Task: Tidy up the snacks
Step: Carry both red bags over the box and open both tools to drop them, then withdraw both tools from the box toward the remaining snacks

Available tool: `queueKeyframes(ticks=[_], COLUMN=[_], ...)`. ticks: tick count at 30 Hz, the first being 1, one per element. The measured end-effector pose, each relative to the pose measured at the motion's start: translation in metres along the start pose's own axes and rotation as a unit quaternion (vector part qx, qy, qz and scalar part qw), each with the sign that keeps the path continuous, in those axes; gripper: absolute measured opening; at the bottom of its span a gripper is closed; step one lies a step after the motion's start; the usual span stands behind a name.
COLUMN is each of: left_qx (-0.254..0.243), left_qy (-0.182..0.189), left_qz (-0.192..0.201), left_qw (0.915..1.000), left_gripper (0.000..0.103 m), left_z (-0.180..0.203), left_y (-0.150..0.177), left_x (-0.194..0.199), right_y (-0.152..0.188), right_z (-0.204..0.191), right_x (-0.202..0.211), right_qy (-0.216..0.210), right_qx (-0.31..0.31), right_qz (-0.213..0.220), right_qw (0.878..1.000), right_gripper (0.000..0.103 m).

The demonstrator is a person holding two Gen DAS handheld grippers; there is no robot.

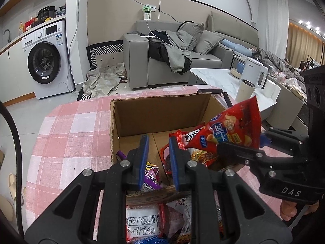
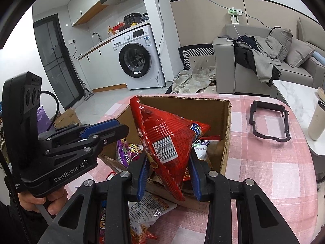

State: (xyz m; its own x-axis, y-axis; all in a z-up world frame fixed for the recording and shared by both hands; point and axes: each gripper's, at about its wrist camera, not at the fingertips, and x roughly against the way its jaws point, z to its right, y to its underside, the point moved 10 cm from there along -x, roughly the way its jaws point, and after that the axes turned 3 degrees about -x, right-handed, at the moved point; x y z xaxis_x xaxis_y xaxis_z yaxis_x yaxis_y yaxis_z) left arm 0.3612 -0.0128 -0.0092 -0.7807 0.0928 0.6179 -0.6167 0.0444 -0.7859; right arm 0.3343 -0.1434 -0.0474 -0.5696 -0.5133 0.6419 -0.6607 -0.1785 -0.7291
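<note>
1. the right claw [image 2: 168,174] is clenched on a red snack bag [image 2: 164,142]. the bag stands up from the fingers with its long axis nearly vertical, one corner pointing up and the barcode side facing the camera.
2. the bag hangs just over the near edge of the cardboard box [image 2: 221,109], which stands on the pink checked tabletop [image 2: 264,172]. so the box lies straight ahead and below the right claw, and i judge that the coming move is a short lowering forward before letting go.
3. the left claw [image 1: 158,160] is released and grasps nothing. it hovers over the near left part of the box, above a purple packet [image 1: 151,175].
4. some snacks are already inside the box, and other packets, such as a white one [image 1: 142,221], lie on the tabletop in front of it.
5. the right hand is clearly the nearer one for the red bag; the left is free for the loose packets.
</note>
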Motion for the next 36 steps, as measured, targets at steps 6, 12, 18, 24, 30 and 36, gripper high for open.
queueKeyframes(ticks=[6, 12, 18, 24, 30, 36], left_qx=[-0.002, 0.012, 0.020, 0.021, 0.032, 0.038], left_qy=[-0.005, -0.006, -0.016, -0.032, -0.042, -0.048], left_qz=[-0.002, 0.013, 0.014, 0.020, 0.014, 0.007], left_qw=[1.0000, 0.9998, 0.9996, 0.9991, 0.9985, 0.9981], left_gripper=[0.033, 0.083, 0.098, 0.102, 0.102, 0.102], left_z=[0.000, -0.002, -0.011, -0.019, -0.026, -0.030], left_y=[0.002, 0.004, 0.016, 0.031, 0.052, 0.072], left_x=[0.008, 0.028, 0.051, 0.078, 0.096, 0.109], right_y=[-0.002, 0.001, 0.010, 0.022, 0.035, 0.052], right_z=[0.003, 0.009, 0.017, 0.024, 0.021, 0.014], right_x=[0.005, 0.017, 0.035, 0.050, 0.059, 0.062], right_qy=[0.007, 0.017, 0.037, 0.046, 0.038, 0.038], right_qx=[0.001, -0.003, -0.009, -0.020, -0.031, -0.026], right_qz=[0.011, 0.020, 0.025, 0.026, 0.021, 0.007], right_qw=[1.000, 1.000, 0.999, 0.998, 0.999, 0.999], right_gripper=[0.047, 0.068, 0.101, 0.103, 0.103, 0.103])
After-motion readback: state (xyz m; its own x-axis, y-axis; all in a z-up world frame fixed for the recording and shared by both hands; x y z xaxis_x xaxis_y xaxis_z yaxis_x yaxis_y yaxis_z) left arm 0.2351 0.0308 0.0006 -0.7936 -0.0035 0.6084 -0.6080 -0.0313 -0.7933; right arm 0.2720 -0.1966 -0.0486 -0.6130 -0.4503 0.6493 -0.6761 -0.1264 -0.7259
